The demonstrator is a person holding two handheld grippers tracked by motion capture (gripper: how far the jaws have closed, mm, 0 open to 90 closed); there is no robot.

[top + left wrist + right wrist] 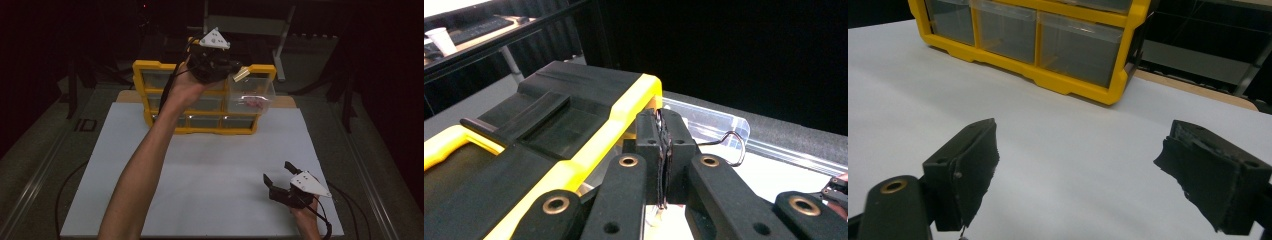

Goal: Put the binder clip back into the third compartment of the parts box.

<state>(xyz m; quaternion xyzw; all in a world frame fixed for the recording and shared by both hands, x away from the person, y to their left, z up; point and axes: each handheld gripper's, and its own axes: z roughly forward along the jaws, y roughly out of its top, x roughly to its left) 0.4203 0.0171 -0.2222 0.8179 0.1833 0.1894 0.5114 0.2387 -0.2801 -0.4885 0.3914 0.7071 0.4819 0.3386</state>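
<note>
Clear drawer (252, 95), pulled from the yellow organizer (145, 75), holds pink bits (254, 103).

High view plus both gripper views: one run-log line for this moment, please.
left gripper: shut on wire clip, above open drawer | right gripper: open, over white table | yellow organizer: upright
</note>
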